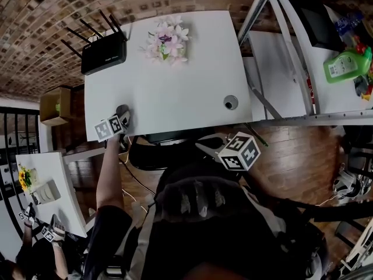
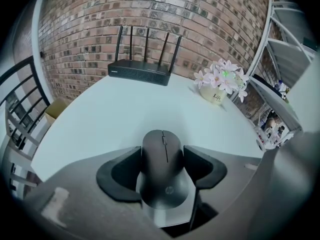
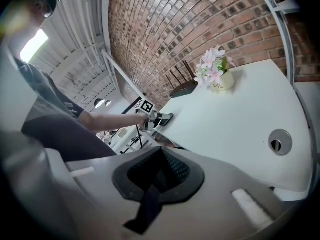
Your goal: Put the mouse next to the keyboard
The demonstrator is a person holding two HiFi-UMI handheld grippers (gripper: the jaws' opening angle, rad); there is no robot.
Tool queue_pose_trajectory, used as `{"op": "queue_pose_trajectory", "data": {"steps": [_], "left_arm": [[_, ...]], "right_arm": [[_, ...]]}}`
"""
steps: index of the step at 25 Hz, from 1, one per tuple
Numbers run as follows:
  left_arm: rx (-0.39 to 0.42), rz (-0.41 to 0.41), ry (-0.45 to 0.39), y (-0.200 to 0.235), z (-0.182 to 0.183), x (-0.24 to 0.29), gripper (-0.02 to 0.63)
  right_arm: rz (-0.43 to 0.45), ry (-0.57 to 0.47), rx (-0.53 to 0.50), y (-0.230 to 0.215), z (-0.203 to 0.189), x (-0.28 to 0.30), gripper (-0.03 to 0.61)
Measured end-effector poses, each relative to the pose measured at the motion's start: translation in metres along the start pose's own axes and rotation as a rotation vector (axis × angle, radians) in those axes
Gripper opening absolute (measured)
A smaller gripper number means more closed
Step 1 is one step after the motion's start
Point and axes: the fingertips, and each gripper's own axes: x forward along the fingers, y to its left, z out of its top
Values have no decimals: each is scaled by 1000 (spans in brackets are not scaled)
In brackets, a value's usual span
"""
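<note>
Saw the black router [image 1: 104,52] at the far left corner of the white table [image 1: 175,98], with its antennas up. Nearer, at the near left edge of the table, found the left gripper [image 1: 120,116] clenched on the black mouse [image 2: 162,174], with one jaw against each side of it and the front of the mouse pointed toward the brick wall. Could not tell whether the mouse touched the table top. Noted the pot of pale flowers [image 1: 168,42] at the far middle, well apart from the mouse, and the round cable hole [image 1: 231,102] near the right end of the near edge. Found the right gripper [image 3: 159,176] off the table, before its near edge, with jaws pressed together and nothing between them. Saw a green bottle [image 1: 347,65] far to the right.
</note>
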Motion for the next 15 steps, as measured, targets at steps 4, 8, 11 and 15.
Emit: {"op": "queue_pose_trajectory", "data": {"steps": [4, 8, 11, 15], "left_arm": [[-4, -4, -1, -7, -1, 2, 273], [9, -10, 1, -19, -2, 4, 273], [20, -19, 6, -30, -4, 7, 272], [47, -23, 12, -47, -5, 10, 272]], "right_arm": [[-3, -3, 5, -3, -2, -5, 5], [-3, -6, 5, -7, -3, -11, 5], [-5, -6, 3, -10, -5, -16, 5], [-3, -11, 3, -14, -7, -24, 5]]}}
